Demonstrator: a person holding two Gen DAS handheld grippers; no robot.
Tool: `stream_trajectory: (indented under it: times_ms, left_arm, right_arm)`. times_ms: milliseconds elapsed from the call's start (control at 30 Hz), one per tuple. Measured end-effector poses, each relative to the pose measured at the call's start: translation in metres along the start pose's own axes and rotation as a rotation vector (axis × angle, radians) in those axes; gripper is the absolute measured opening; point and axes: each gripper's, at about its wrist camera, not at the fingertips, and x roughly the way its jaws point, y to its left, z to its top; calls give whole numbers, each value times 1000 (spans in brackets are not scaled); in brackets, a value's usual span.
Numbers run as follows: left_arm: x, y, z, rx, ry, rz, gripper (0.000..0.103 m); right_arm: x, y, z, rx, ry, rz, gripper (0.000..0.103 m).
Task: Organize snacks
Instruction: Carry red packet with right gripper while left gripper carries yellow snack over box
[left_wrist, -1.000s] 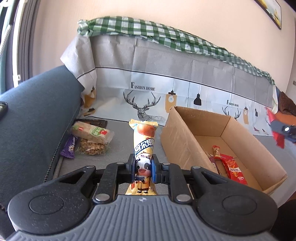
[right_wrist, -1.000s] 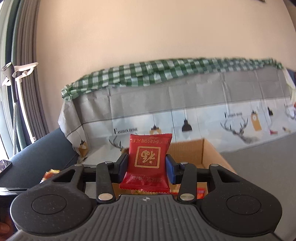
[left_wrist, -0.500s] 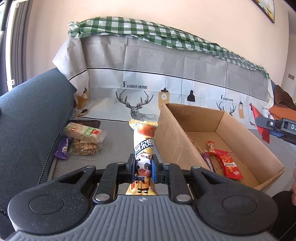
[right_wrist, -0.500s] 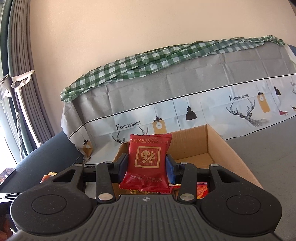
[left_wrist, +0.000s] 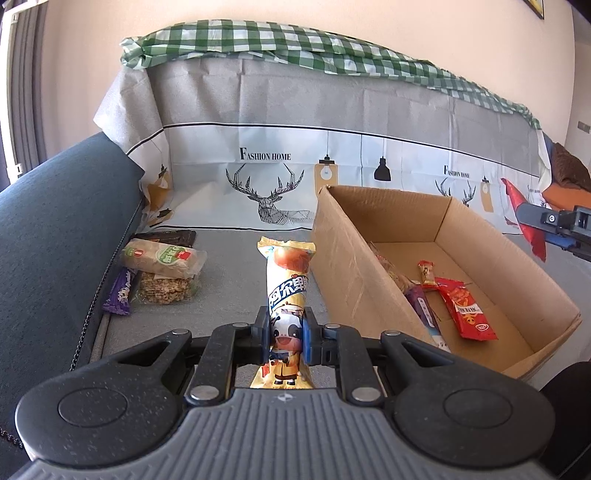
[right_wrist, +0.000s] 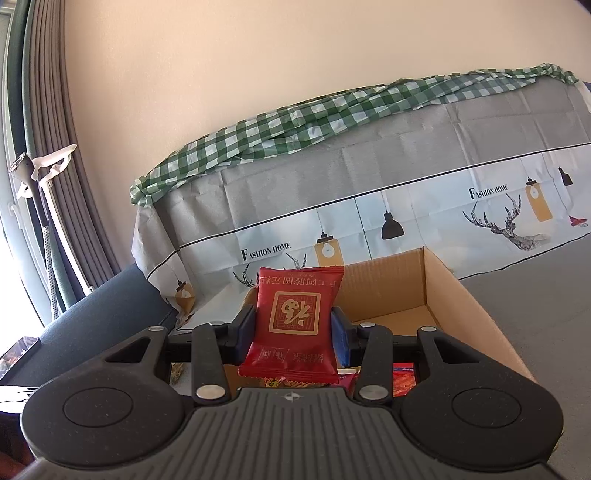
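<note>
a sofa draped in a grey printed cover (left_wrist: 332, 122) fills the background, with a green checked cloth (left_wrist: 295, 40) along its back and a plain wall behind.

on the seat stands an open cardboard box (left_wrist: 354, 273), the place the snacks appear to go. a few are already inside: a red packet (left_wrist: 466, 308) marked with a small oval logo too small to read, a purple-wrapped bar (left_wrist: 424, 310) against the near wall and a small red-and-yellow sweet (left_wrist: 426, 273).

the left gripper (left_wrist: 285, 334) is clamped narrow on a long cream snack stick (left_wrist: 287, 295) with a cartoon cow and chinese characters, held over the seat just left of the box. the right gripper (right_wrist: 293, 326) grips a red square packet (right_wrist: 293, 321) with a gold character in a frame, printed upside down as seen, just before the box's open top.

so two snacks are in hand but not yet dropped in. left of the box a small heap remains: a green-labelled wafer pack (left_wrist: 162, 256), a clear pack of oat bars (left_wrist: 166, 291), a purple bar (left_wrist: 120, 293) and a dark brown packet (left_wrist: 170, 236).

the cover reads "fashion home" beside a stag's head and hanging lamps.
</note>
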Motion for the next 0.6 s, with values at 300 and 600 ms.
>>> stream_trajectory:
  times_ms: [300, 600]
  left_arm:
    - [0, 0, 0, -1, 5, 2, 18]
    - [1, -1, 0, 8, 15, -4, 18]
  right_arm:
    - [2, -1, 0, 14, 2, -6, 45]
    - [1, -4, 0, 14, -9, -18, 45]
